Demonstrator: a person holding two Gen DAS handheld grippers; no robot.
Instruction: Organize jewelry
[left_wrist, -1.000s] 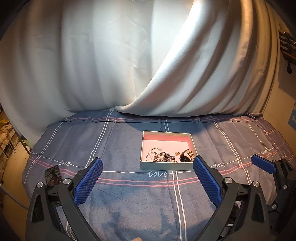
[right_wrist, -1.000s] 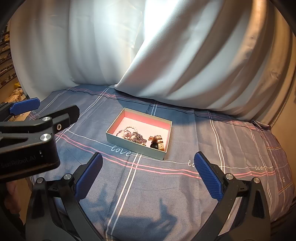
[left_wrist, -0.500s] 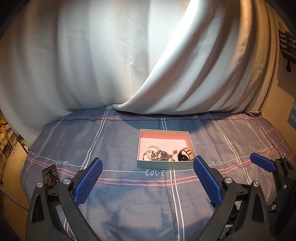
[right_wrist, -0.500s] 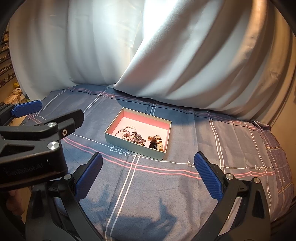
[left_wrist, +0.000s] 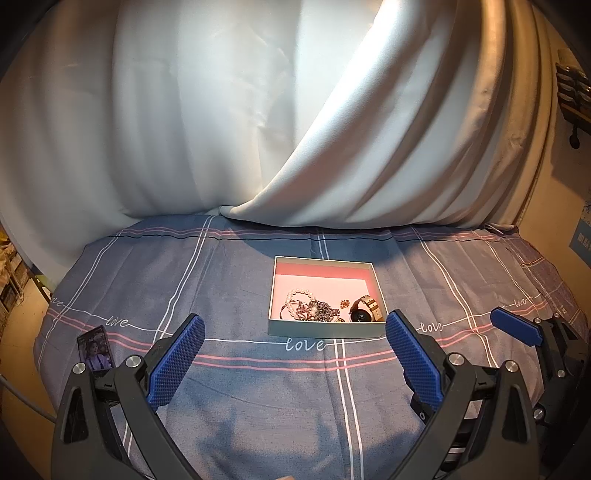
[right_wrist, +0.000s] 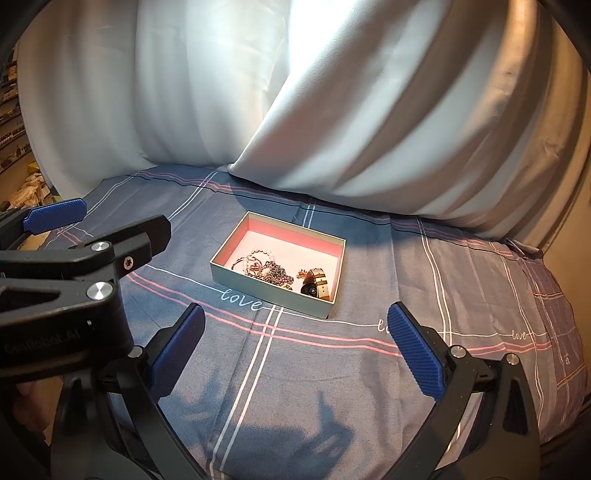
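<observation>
Two grippers, the left gripper (left_wrist: 293, 354) and the right gripper (right_wrist: 295, 350), hang over the blue checked cloth (left_wrist: 258, 387) with fingers wide open, holding nothing. Just ahead sits a small box (left_wrist: 327, 334) with a bead bracelet (left_wrist: 300, 295), chains and a watch (left_wrist: 364, 310) inside.
</observation>
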